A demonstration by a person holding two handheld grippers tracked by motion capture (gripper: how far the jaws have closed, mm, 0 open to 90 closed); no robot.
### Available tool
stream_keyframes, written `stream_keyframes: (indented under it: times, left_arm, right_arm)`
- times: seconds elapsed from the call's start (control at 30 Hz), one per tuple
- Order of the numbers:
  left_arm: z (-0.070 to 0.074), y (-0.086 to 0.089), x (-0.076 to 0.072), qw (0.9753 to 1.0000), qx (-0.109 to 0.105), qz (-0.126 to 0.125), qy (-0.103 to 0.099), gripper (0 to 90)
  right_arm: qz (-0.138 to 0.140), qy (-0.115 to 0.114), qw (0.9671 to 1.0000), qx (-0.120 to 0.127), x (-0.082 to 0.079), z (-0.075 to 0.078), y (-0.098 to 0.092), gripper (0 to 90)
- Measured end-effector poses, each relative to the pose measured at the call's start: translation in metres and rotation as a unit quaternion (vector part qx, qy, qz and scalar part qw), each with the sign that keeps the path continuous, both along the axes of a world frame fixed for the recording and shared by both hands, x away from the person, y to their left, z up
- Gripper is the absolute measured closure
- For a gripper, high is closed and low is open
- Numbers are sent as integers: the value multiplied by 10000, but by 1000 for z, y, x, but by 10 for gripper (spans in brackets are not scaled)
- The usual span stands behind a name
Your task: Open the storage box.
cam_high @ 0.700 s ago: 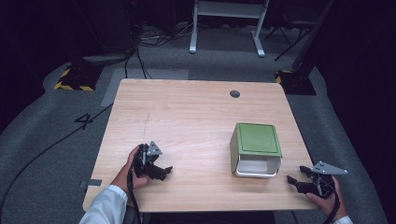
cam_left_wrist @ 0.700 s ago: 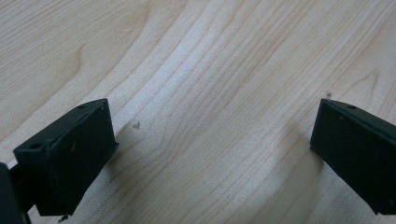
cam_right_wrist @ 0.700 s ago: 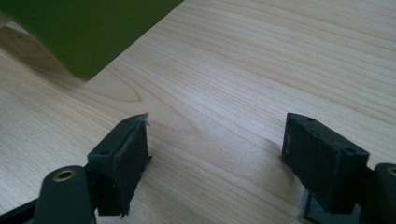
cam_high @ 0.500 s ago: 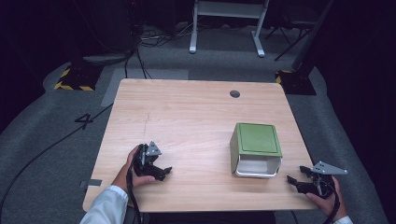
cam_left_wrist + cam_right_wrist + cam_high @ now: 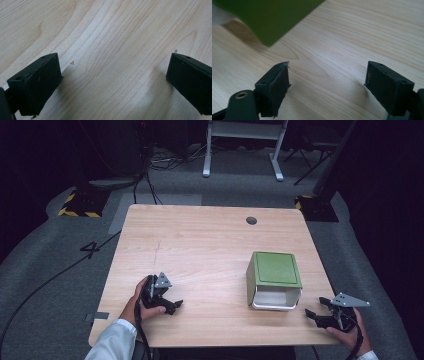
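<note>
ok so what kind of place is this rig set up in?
Probably a lab or studio for recording, not a home: a lone wooden table on grey carpet with hazard-striped floor mats, loose cables and a white equipment stand behind, in a dark room.

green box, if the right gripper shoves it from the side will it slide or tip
The green box looks squat, wide, with flat faces, so it would probably slide rather than tip on the smooth table. Its white open end suggests a hollow, probably light shell. The right gripper sits open beside it, not touching.
</note>
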State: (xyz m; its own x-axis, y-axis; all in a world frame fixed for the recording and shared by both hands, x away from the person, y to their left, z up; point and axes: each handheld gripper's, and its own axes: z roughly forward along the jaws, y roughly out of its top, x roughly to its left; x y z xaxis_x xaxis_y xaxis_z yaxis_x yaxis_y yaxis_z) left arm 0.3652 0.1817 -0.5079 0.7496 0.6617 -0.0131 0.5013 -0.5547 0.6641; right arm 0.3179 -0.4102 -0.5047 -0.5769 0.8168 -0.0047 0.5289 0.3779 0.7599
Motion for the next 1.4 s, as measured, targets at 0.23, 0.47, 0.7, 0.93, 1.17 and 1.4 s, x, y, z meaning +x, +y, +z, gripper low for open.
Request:
stream_keyframes:
  times: [0.23,0.47,0.7,0.93,1.17,1.4]
  left_arm:
    - [0,0,0,10000,-6,19,-4,1]
    - [0,0,-1,10000,-9,28,-4,1]
    - [0,0,-1,10000,-9,30,-3,1]
    - [0,0,-1,10000,-7,30,-3,1]
    - [0,0,-1,10000,-11,29,-3,1]
    - [0,0,-1,10000,-10,29,-3,1]
  right_arm:
    - [253,-162,9995,-35,-6,19,12,194]
    - [415,-382,9984,26,-12,48,25,190]
    - [542,-485,9973,83,-12,65,41,190]
    - [545,-422,9976,22,-6,68,56,198]
    - [391,-335,9987,59,4,60,59,199]
    - [224,-326,9992,63,11,58,62,199]
